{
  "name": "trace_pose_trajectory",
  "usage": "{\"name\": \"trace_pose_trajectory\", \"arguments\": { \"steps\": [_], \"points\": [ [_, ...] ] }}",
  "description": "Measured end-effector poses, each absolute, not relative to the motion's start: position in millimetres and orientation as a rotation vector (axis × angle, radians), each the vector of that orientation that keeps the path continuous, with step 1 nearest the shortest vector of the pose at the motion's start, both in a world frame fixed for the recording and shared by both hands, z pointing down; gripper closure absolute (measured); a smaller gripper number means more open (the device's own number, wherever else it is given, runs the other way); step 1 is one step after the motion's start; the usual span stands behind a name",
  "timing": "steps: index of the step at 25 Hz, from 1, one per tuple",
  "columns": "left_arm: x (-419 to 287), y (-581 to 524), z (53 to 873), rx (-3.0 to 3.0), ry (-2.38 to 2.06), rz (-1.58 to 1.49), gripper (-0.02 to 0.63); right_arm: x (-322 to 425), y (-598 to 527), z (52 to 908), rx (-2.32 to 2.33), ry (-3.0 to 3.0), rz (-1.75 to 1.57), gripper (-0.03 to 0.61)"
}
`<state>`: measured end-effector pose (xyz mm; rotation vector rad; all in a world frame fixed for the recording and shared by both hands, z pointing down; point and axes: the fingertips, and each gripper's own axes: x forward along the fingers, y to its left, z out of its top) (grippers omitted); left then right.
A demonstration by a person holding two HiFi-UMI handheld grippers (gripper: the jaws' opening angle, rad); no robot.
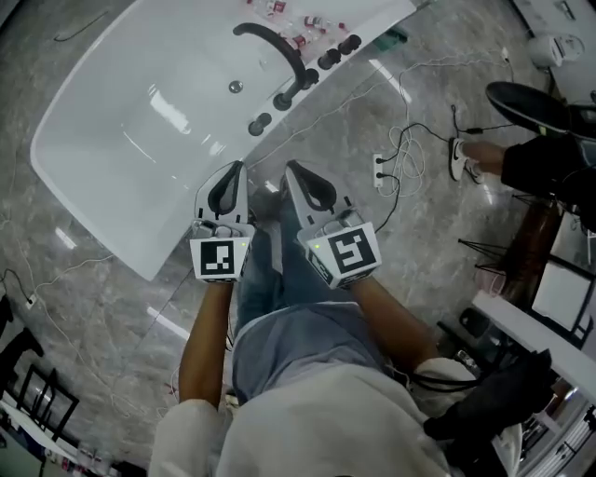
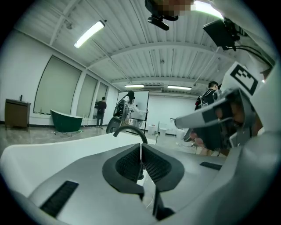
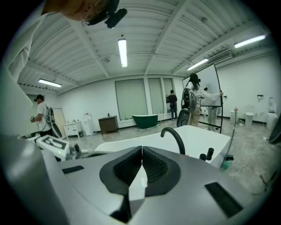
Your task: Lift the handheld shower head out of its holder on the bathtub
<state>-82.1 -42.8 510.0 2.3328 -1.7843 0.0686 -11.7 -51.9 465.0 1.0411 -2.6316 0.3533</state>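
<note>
Shower head (image 1: 307, 78) is, as best I can make out, the black upright piece on the long rim of the tub (image 1: 112, 158), just beside the base of the arched black spout (image 1: 276, 48). From the head view I can't tell it apart for certain from the round black knobs (image 1: 337, 52) lined along the same rim. It sits on the rim with nothing touching it.

I have both tools side by side at that long rim's edge, on the near side of the fittings, with the grey floor (image 1: 112, 307) below them. The left hand-held gripper (image 1: 238, 170) is closed, its ribbed pads (image 2: 127, 165) meeting in a thin line with nothing between them. In its own view the spout rises right behind the tips. The right hand-held gripper (image 1: 291, 170) is closed and empty as well. Its view shows the spout a little right of the tips, and two short black uprights (image 3: 210, 154) on the rim further right. Both grippers point toward the fittings, tilted slightly down and short of the shower head.

Small bottles (image 1: 293, 19) sit at the rim's far end. A white power strip (image 1: 380, 168) with tangled cables lies on the floor right of the tub. Far back in the room stands a green tub (image 3: 145, 119).
</note>
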Motion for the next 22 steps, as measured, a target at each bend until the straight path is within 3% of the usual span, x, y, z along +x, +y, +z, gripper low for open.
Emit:
{"name": "trace_pose_trajectory", "arguments": {
  "steps": [8,12,22],
  "points": [
    [-69.2,-122.4,684.5,2.185,-1.821,0.261,0.591,0.1,-87.1,550.8,1.130,-2.583,0.434,0.561],
    [-55.1,-159.2,758.0,2.150,-1.812,0.331,0.449,-1.0,-106.8,596.7,1.072,-2.579,0.453,0.560],
    [-47.1,-212.7,863.8,2.078,-1.804,0.421,0.428,4.3,-138.7,660.0,1.023,-2.562,0.482,0.560]
  ]
}}
